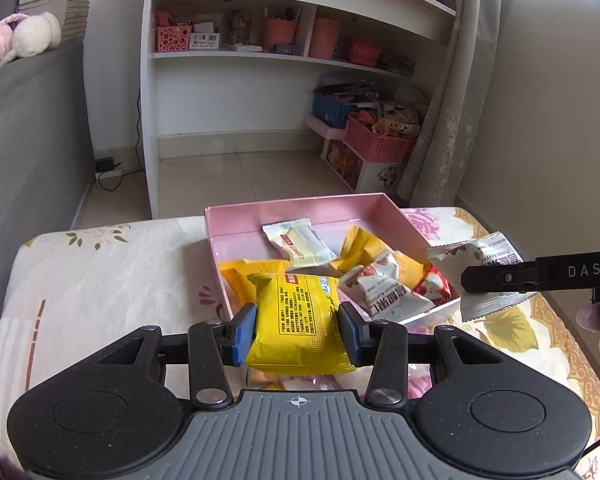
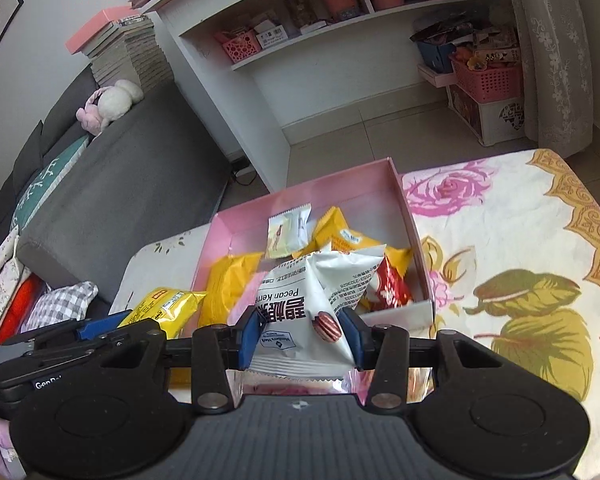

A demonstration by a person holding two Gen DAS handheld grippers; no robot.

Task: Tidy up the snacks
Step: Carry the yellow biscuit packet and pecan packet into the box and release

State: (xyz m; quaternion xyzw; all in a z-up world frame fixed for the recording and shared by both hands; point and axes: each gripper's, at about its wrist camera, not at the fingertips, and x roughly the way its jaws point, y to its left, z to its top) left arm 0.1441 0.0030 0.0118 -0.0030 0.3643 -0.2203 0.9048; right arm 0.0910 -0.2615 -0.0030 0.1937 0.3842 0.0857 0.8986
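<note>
Our left claw [image 1: 296, 326] is clamped on the yellow packet [image 1: 298, 320], our right claw [image 2: 302, 334] on the white pecan packet [image 2: 312, 304]. The pink box [image 1: 300, 204] lies just ahead; we should carry each past the near wall before letting go.

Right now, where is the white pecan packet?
The white pecan packet is clamped in the right gripper, held near the pink box's near right corner, right of the yellow packet.
</note>
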